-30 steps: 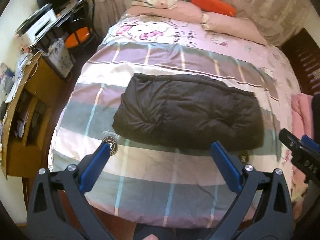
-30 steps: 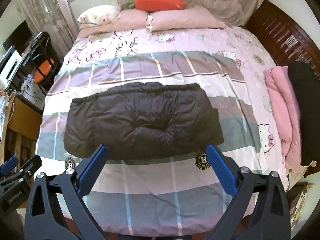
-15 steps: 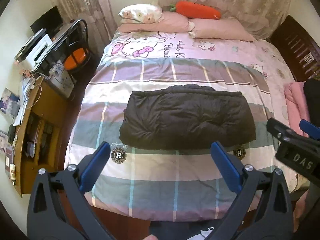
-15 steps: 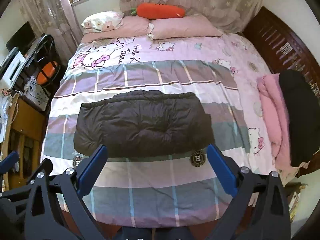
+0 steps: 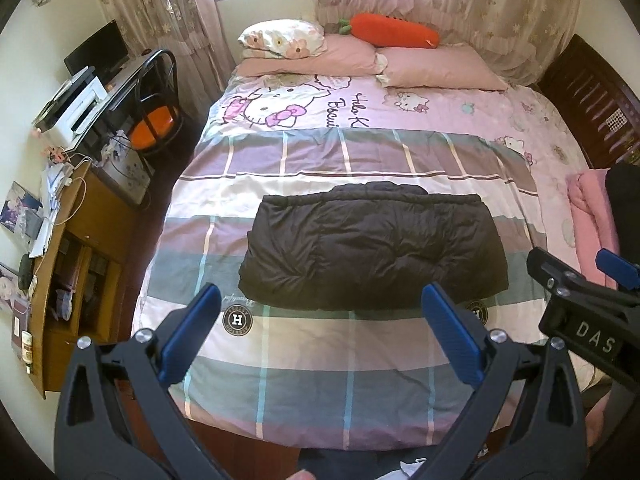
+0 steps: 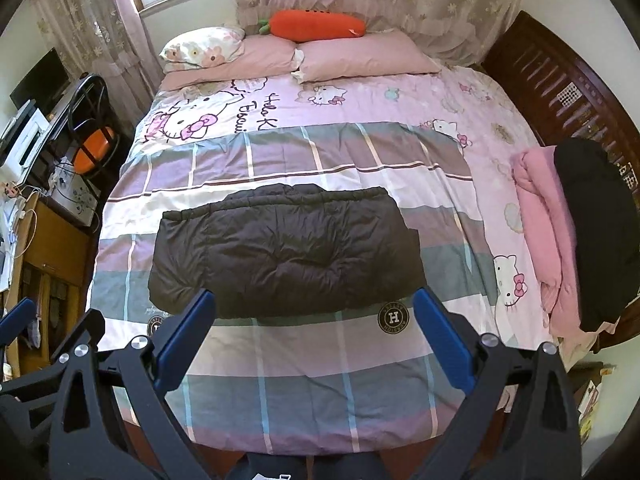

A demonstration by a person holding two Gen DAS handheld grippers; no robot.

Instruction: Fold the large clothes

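Tongs first: left tongs [image 5: 320,340] spread wide, nothing between the blue pads, hanging above the foot of the bed [image 5: 304,412]. Right tongs [image 6: 316,340] same story: spread, empty, above the near edge. Neither touches fabric.

Dark puffer jacket [image 5: 372,252] lies across the middle of the plaid duvet [image 6: 320,392], already folded into a wide flat block, long axis left to right. Whether sleeves are tucked under, can't tell from this height.

Risks from here, as I read them:
- Padded fill is springy. The bundle may puff open if left as is, or when pinched at one layer only.
- Shell looks slick. Grabbing just the top ply would peel it off the stack and undo the fold.
- Duvet underneath is loose. A deep bite at the jacket's near edge could catch the cover too and drag it.
- Uneven lift between the two sides would skew the block.

Further right, pink garment [image 6: 544,236] and black garment [image 6: 596,232] piled at the bed's edge by the dark wooden frame [image 6: 560,80]; the stack overhangs slightly and could slide if another bulky piece lands on it.

Pillows [image 5: 436,66] and carrot plush [image 5: 392,34] at the head, well clear.
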